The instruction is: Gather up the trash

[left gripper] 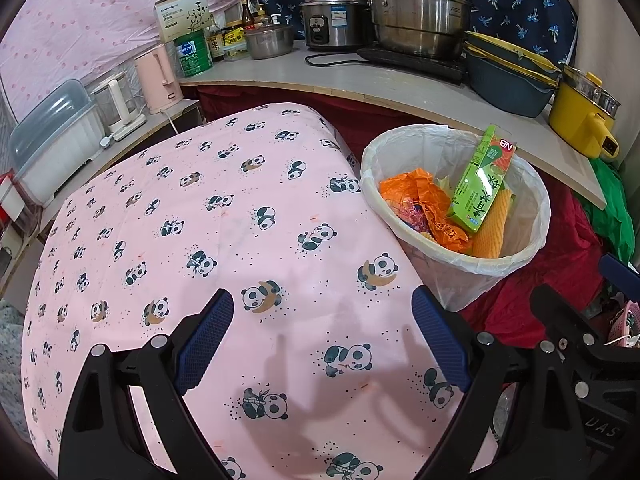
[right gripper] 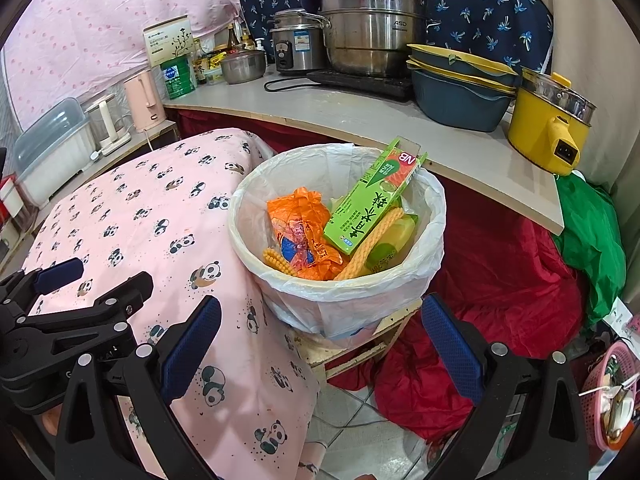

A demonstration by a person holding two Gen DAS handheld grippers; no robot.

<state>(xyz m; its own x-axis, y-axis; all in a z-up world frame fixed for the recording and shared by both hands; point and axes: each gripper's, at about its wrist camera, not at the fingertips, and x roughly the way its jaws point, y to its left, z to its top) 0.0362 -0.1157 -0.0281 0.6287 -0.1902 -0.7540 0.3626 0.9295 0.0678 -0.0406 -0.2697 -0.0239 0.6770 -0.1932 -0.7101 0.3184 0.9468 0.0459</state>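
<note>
Left gripper and right gripper are hovering with jaws spread, gripping nothing. The round trash bin, lined with thin white plastic, is holding a green carton, crumpled orange wrapper and ridged yellow pieces, beside the panda-print tablecloth.

panda tablecloth | steel pots | yellow pot | pink kettle

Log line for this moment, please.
left gripper: open, empty, over table | right gripper: open, empty, near bin | bin holds carton, wrapper
</note>
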